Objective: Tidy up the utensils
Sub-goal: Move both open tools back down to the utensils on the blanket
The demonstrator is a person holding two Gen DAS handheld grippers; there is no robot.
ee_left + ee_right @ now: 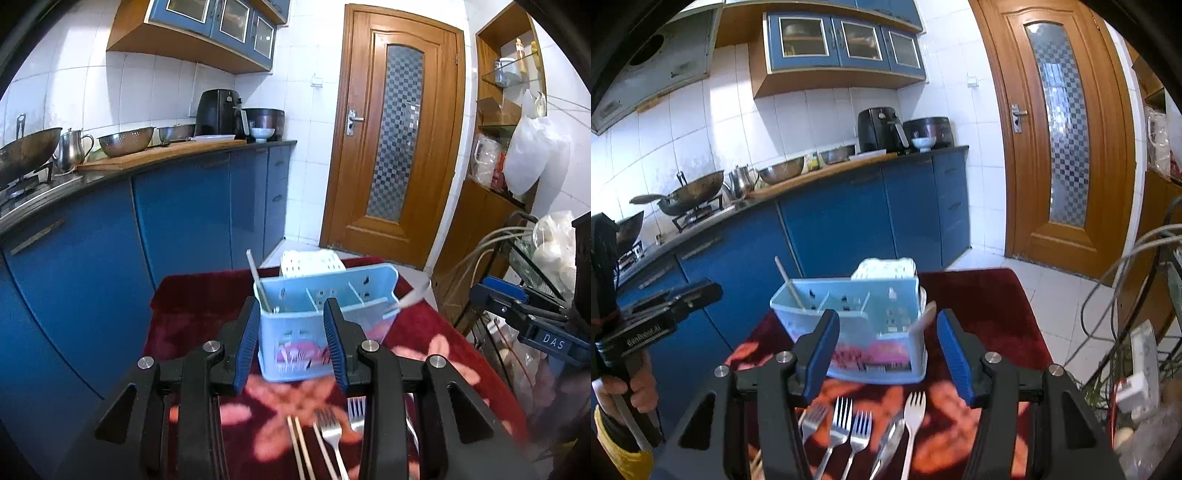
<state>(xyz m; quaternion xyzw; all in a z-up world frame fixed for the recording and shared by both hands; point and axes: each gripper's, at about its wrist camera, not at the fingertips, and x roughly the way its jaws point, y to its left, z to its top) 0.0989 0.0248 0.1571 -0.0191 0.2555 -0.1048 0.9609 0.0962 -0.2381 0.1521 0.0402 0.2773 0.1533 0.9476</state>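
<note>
Both tongs (291,317) (888,328) gape empty; your forks (842,421) crowd the bench's near edge, so a careless pinch could knock neighbours off.

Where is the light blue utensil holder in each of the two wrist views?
Left wrist: the holder is at centre, just beyond the left gripper, partly behind its fingers.
Right wrist: the holder is at centre, slightly left, beyond the right gripper.
Shared landmark: the wooden door, right of the holder in both.
</note>
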